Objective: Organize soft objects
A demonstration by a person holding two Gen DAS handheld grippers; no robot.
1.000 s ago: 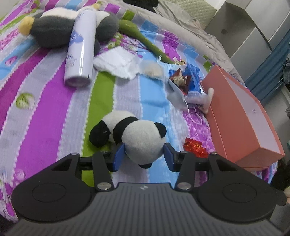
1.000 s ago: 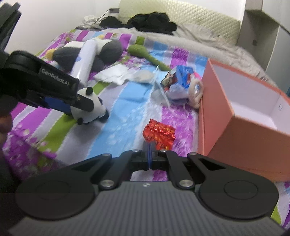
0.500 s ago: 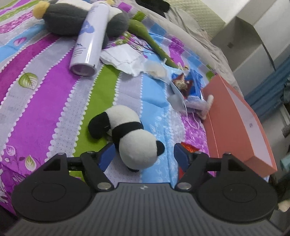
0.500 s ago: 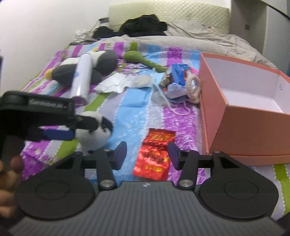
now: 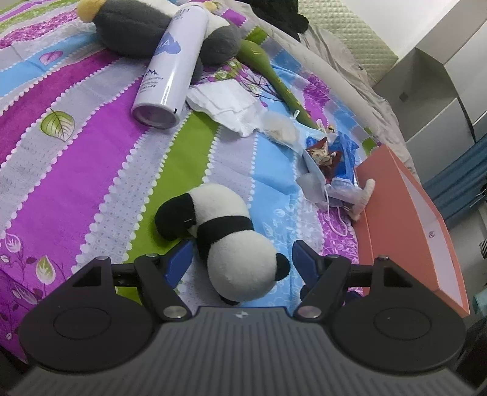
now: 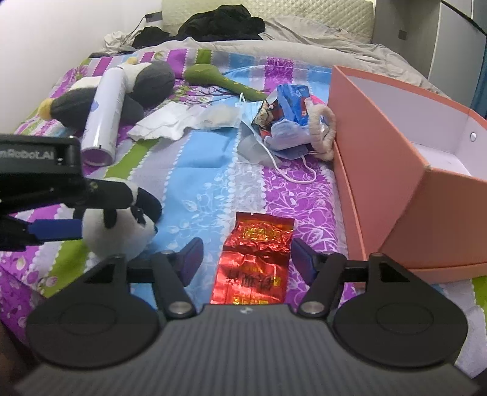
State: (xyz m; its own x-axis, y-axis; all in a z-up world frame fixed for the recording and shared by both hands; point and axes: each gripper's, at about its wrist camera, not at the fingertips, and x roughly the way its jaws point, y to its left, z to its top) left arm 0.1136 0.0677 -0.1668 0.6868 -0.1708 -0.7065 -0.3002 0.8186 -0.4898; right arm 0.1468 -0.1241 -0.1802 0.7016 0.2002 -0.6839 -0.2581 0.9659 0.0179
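Note:
A small panda plush (image 5: 231,243) lies on the striped bedspread between the jaws of my left gripper (image 5: 242,259), which is open and not touching it. It also shows in the right wrist view (image 6: 121,222), partly behind the left gripper's body (image 6: 39,170). My right gripper (image 6: 246,259) is open, its jaws on either side of a red foil packet (image 6: 254,262) that lies flat on the bed. A large grey penguin plush (image 5: 146,27) lies at the far left. An open orange box (image 6: 395,170) stands at the right.
A white spray can (image 5: 170,67) lies across the penguin. A green plush stem (image 5: 271,73), white tissue (image 5: 231,106), a face mask and a blue snack bag (image 6: 286,118) and a fuzzy ring (image 6: 325,134) lie mid-bed. White cabinets stand far right.
My left gripper opened and let go of the panda, which now lies on the bed. My right gripper opened and released the red packet, which now lies flat, and drew back.

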